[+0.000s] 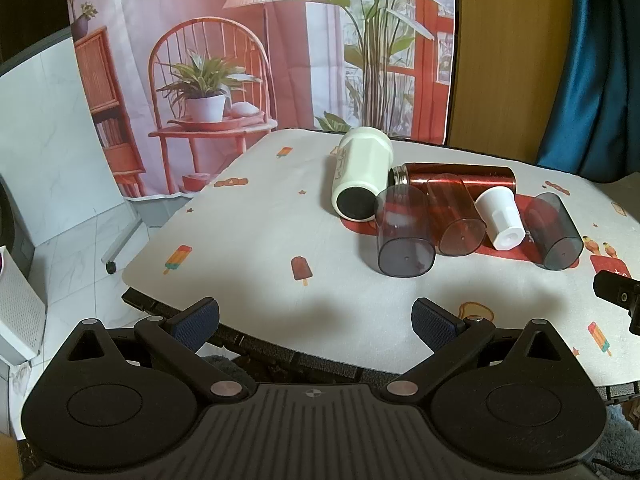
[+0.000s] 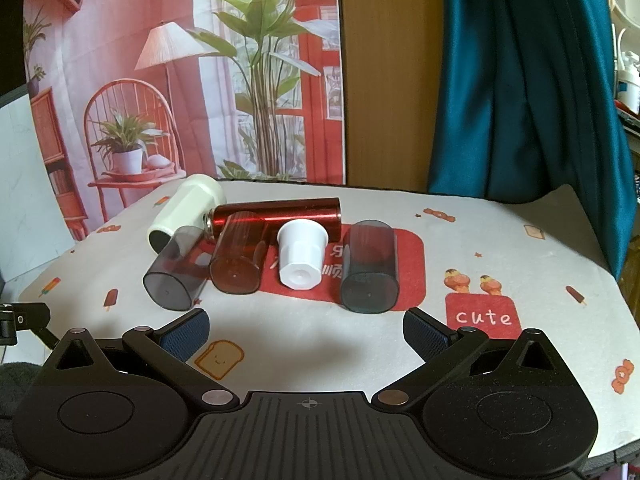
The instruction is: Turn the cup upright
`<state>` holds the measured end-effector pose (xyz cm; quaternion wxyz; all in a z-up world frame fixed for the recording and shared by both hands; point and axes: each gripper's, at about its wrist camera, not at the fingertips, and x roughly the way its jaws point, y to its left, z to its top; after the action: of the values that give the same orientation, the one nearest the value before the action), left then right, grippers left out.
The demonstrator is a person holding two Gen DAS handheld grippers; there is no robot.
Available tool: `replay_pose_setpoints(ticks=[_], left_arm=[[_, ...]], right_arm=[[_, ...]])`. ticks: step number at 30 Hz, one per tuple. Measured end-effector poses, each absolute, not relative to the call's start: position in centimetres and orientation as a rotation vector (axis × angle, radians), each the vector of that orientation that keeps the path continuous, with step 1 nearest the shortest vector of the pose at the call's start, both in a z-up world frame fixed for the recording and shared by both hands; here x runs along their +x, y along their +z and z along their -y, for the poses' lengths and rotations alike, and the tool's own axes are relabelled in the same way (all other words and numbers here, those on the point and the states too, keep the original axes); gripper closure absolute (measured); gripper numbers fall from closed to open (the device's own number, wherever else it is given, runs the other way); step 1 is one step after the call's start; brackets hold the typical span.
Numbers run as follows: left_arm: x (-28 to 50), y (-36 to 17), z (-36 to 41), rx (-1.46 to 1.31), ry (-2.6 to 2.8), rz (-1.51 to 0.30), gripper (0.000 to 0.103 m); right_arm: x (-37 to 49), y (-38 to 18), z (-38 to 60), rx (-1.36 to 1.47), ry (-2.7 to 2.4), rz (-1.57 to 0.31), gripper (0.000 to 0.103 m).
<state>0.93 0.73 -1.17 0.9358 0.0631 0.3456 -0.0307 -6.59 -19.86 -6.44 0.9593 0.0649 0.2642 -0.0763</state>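
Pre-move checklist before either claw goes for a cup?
1. Left claw open, holding nothing: ok.
2. Right claw open, holding nothing: ok.
3. Cups upright: not ok. Grey cup, white cup, red cup and the left grey cup all lie on their sides.
4. Clear approach to the grey cup: ok, nearest the right claw, gap beside the white cup.
5. Red cup free: not ok, it appears to touch the red bottle.
6. Cups empty: cannot tell.

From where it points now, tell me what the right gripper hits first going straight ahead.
Probably the small white cup lying on its side, roughly centred ahead of the open right gripper. Depth is unclear; the bare tablecloth comes before it.
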Motion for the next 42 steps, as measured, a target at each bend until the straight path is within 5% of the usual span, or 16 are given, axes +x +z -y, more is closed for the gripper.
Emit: replay_pose_setpoints(ticks=[42], left_arm=[[2.5,-0.6,-1.2,0.106,-0.115,-0.753,0.000]], right_arm=[[-5.5,-7.0,20.1,0.196,-0.108,-0.569,0.000]])
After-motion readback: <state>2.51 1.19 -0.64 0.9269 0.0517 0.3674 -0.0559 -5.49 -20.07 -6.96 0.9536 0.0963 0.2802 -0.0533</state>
